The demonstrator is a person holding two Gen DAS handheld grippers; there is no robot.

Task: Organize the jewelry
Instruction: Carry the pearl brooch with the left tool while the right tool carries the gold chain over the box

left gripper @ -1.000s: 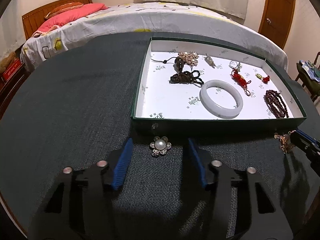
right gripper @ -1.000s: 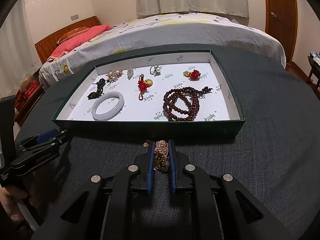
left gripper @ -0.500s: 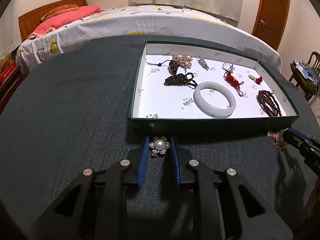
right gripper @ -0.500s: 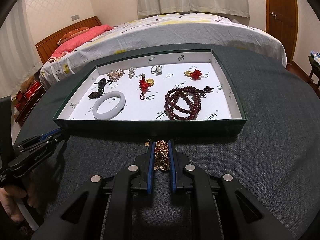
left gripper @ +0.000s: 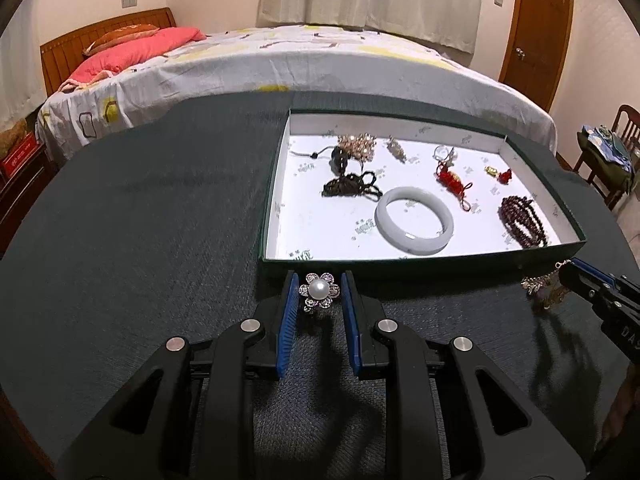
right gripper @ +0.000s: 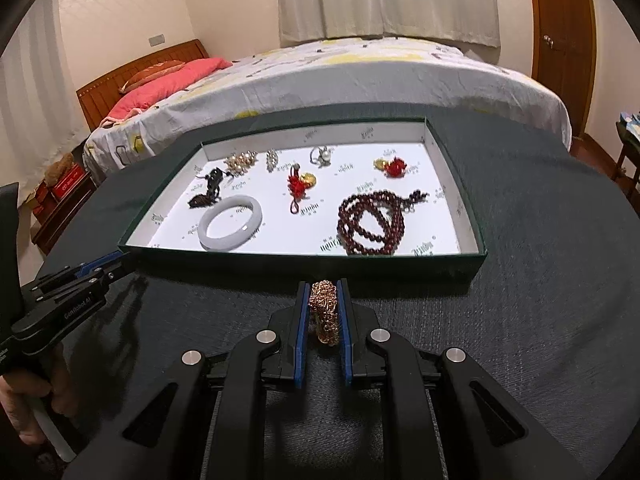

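A: Left wrist view. The left gripper (left gripper: 319, 294) is seen clamped on the pearl flower brooch (left gripper: 319, 291), having just been closing; the brooch is held just before the near wall of the green box (left gripper: 420, 266).

B: Box contents noted: white bangle (left gripper: 415, 225), dark cord knot (left gripper: 352, 185), red tassel charm (left gripper: 451, 178), dark red bead string (left gripper: 522, 221).

A: Right wrist view. The right gripper (right gripper: 323, 312) is recorded clenched on a bundled gold chain (right gripper: 325, 311), over the dark tablecloth (right gripper: 540, 300), just outside the box's near wall.

B: The same contents are observed inside; a pearl ring (right gripper: 321, 156) is noted near the far wall.
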